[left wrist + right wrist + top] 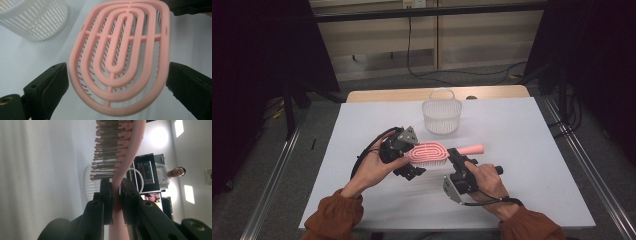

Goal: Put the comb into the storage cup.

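The pink hairbrush (432, 153) lies left–right above the table, handle clamped by the right gripper (455, 156), head between the left gripper's (404, 156) wide jaws — basket (441, 116) beyond.

High view: fixed above the person's side, facing forward and down, far enough to take in the whole table (522, 150) and the floor beyond. Left gripper view: rides that gripper, looks along its jaws, very near the pink brush (120, 57), table behind. Right gripper view: rolled sideways, close on the brush neck (117, 192), facing out into the room. All three share the brush and the white basket (441, 116).
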Available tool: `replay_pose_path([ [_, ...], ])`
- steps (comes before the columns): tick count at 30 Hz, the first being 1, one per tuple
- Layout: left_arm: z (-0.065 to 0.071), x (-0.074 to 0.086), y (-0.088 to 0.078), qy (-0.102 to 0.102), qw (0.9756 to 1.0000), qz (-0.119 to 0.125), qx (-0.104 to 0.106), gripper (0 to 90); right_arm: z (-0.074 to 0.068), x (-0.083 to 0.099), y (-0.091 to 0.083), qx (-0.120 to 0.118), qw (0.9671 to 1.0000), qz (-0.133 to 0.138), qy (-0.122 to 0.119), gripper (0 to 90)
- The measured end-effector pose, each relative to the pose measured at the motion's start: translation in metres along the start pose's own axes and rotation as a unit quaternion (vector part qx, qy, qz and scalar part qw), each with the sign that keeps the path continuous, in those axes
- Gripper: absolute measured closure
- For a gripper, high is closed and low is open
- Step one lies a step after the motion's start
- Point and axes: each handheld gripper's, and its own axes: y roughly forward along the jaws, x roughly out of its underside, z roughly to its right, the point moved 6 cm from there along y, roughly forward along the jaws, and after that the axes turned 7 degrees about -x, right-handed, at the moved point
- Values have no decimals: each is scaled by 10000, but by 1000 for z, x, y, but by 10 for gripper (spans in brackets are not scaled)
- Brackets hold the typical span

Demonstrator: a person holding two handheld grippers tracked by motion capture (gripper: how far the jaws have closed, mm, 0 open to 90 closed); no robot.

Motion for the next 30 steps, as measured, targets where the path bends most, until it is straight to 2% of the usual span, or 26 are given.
replay_pose_path([
  [7, -1, 9, -1, -5, 10000, 13, -53, 47, 3, 5, -1, 3, 9999, -34, 126, 819],
  [10, -1, 11, -2, -65, 9998, 101, -136, 47, 5, 6, -2, 13, 9998, -43, 185, 820],
  [13, -2, 14, -4, 7, 9998, 205, -74, 44, 5, 7, -2, 10, 9998, -63, 209, 819],
  [14, -3, 16, -5, -7, 9996, 256, -121, 44, 4, 9, -3, -8, 9995, -77, 300, 819],
  [17, -5, 18, -6, -51, 9994, 309, -156, 43, 5, 12, -3, -29, 9993, -85, 358, 819],
  [18, -6, 21, -7, -74, 9992, 326, -202, 43, 6, 15, -3, -37, 9989, -82, 459, 819],
  [25, -8, 26, -6, -153, 9986, 444, -262, 45, 8, 19, -5, -43, 9977, -90, 665, 819],
  [30, -8, 34, -7, -246, 9970, 630, -386, 45, 9, 25, -7, -124, 9953, -97, 954, 819],
])
